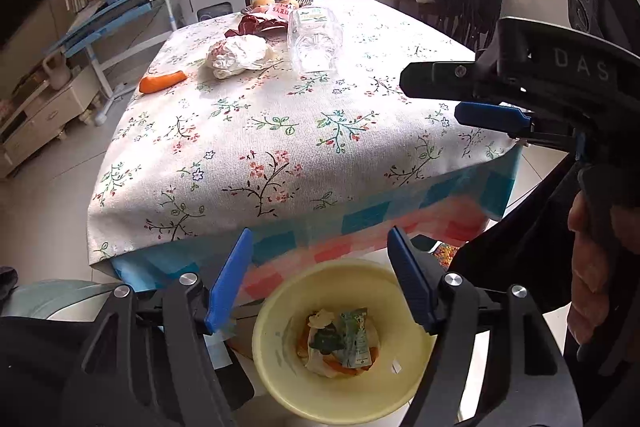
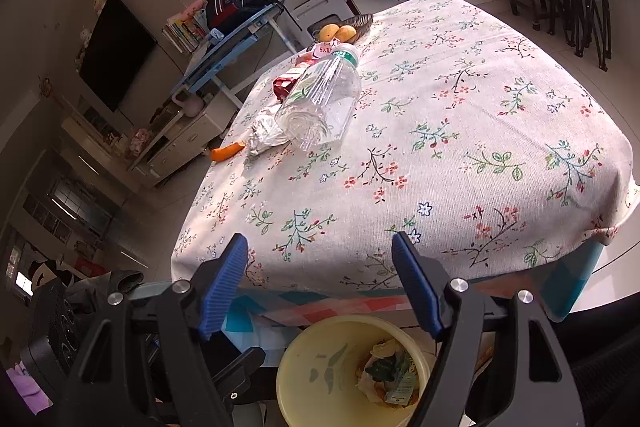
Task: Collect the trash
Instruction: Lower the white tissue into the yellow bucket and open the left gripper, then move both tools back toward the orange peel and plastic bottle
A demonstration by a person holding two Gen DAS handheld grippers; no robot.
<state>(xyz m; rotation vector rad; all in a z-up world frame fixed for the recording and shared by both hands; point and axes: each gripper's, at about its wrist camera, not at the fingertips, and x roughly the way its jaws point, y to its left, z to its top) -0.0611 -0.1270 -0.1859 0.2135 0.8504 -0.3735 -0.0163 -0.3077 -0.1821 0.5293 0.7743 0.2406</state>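
On the floor below the table's near edge, bin: a yellow bin (image 1: pixel 280 359) holding wrappers and scraps.
Bottle: a clear plastic bottle (image 2: pixel 320 103) lies on its side far across the table (image 2: pixel 460 147) from the bin.
Crumpled wrapper: a white wad (image 1: pixel 240 57) lies just left of the bottle.
Carrot piece: an orange piece (image 1: pixel 162 82) lies beyond the wad, near the table's left edge.
Left gripper (image 1: pixel 320 279): fingers apart, empty, above the bin.
Right gripper (image 2: pixel 320 281): fingers apart, empty, over the table's near edge.

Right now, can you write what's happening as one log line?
left hand-held gripper: open, empty | right hand-held gripper: open, empty | yellow plastic bin: some trash | clear plastic bottle, orange carrot piece: on table
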